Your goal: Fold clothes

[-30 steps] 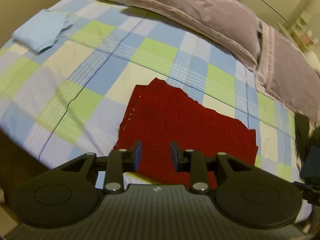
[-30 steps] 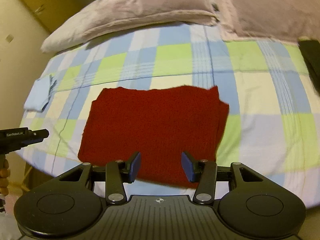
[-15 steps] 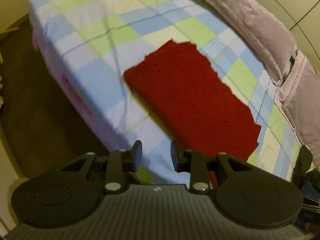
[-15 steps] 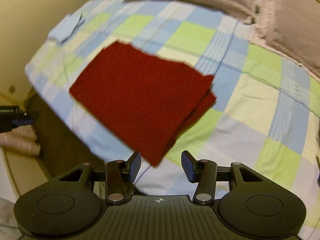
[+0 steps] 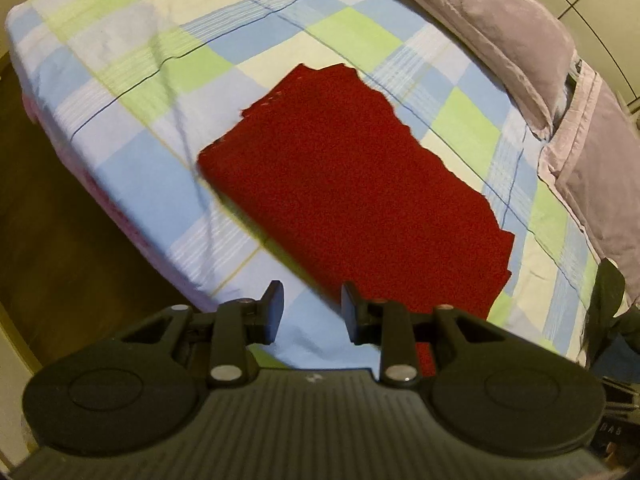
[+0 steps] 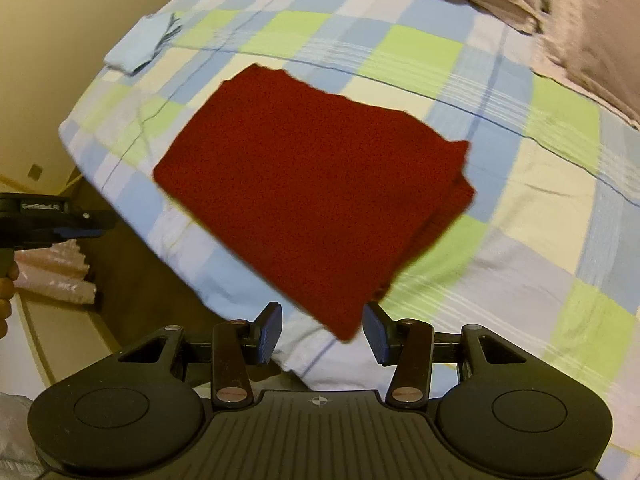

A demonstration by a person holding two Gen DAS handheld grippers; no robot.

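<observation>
Checked in pale blue, green and cream, the bedsheet (image 5: 140,80) covers a bed that fills most of both views, with dark floor (image 5: 52,240) beside its left edge and a yellowish wall (image 6: 60,60) beyond. A folded light-blue garment (image 6: 138,46) lies near the far left corner of the bed. The folded red knit garment (image 5: 352,184) lies flat on the sheet near the bed's near edge, well apart from the blue one, its layered edges showing at the right side in the right wrist view. Mauve pillows (image 5: 500,20) line the head of the bed at upper right.

The left gripper (image 5: 311,307) hovers over the sheet at the red garment's near corner, its fingers spread and empty. The right gripper (image 6: 322,330) also hangs with its fingers apart, nothing between them, just short of the garment's near corner.

Only the right wrist view shows the left tool's body (image 6: 40,216) from the side, with a person's hand (image 6: 6,292) below it at the far left edge.
</observation>
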